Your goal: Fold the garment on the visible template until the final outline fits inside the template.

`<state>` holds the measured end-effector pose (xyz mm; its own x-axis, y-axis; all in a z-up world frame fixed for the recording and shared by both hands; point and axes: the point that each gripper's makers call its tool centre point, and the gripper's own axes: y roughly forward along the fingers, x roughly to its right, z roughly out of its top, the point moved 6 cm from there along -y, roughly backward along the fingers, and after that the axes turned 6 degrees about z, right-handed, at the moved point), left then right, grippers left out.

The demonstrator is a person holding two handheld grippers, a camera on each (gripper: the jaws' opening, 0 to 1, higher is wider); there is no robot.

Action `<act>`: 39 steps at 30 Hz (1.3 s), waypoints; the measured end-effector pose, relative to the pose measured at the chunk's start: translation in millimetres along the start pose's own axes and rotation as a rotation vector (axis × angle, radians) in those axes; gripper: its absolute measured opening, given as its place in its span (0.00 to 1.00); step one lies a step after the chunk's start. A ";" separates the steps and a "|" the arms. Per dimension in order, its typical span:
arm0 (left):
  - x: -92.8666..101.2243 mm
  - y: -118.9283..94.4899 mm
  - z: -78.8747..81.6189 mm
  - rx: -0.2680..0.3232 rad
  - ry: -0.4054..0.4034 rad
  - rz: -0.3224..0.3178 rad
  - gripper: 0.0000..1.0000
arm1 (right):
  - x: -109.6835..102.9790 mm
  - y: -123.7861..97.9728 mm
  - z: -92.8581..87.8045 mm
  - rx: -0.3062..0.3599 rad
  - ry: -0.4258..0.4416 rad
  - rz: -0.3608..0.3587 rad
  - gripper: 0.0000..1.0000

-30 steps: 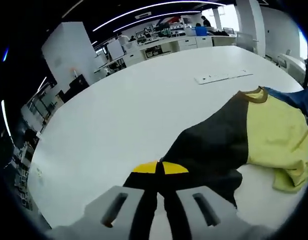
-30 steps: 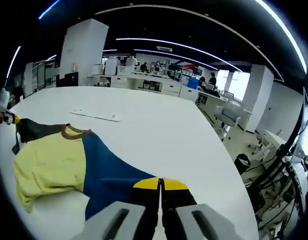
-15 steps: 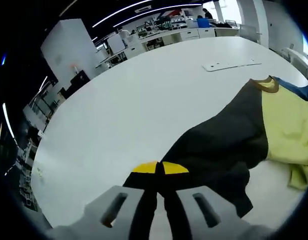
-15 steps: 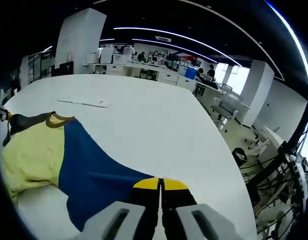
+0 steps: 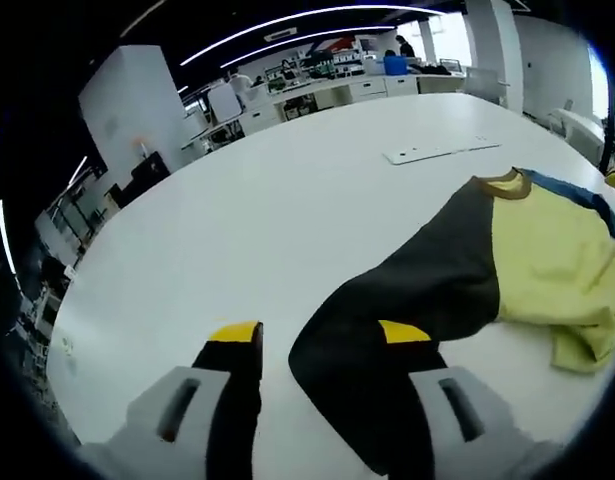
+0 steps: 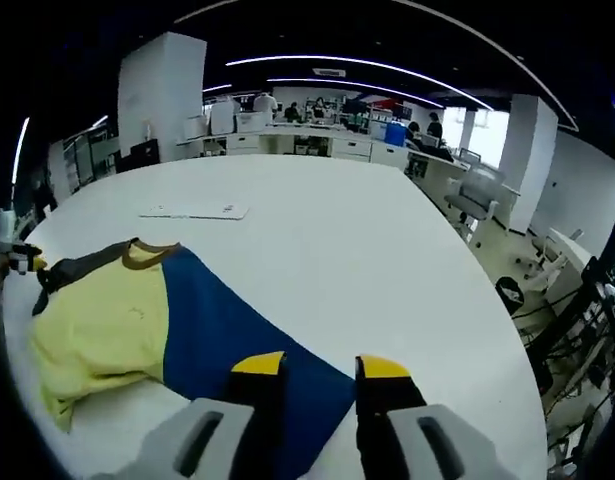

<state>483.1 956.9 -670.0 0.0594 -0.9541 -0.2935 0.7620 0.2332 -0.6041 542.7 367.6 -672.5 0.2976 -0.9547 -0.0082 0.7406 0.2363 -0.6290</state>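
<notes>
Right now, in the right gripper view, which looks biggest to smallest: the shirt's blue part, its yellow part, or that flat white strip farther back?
1. blue part, though nearness may enlarge it
2. yellow part, looks close in size to the blue
3. flat white strip

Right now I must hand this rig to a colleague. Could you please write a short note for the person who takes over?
Left claw: open, over the dark sleeve of the shirt, gripping nothing.
Right claw: open, over the blue sleeve, gripping nothing.
Both claws were shut on those sleeves half a second ago and have let go.
The shirt lies on the white table, sleeves pulled out to both sides, yellow middle bunched and wrinkled, brown collar towards the far side.
A flat white strip lies beyond the collar.
Done: sleeves spread. Left: smooth the body, then all the folding.
</notes>
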 end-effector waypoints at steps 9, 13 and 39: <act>15.6 -31.1 -3.1 0.067 -0.007 -0.063 0.73 | -19.9 -22.9 -15.5 -0.043 0.049 0.048 0.43; 27.7 -43.3 -5.5 0.092 -0.019 -0.117 0.82 | -24.4 -29.4 -24.3 -0.063 0.056 0.053 0.42; 61.9 -114.3 -8.1 0.162 0.012 -0.261 0.99 | -25.0 -37.4 -83.0 -0.168 0.158 0.026 0.30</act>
<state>394.4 872.7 -625.2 -0.1587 -0.9755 -0.1527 0.8434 -0.0535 -0.5347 457.6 367.6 -713.3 0.2076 -0.9682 -0.1397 0.6194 0.2406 -0.7473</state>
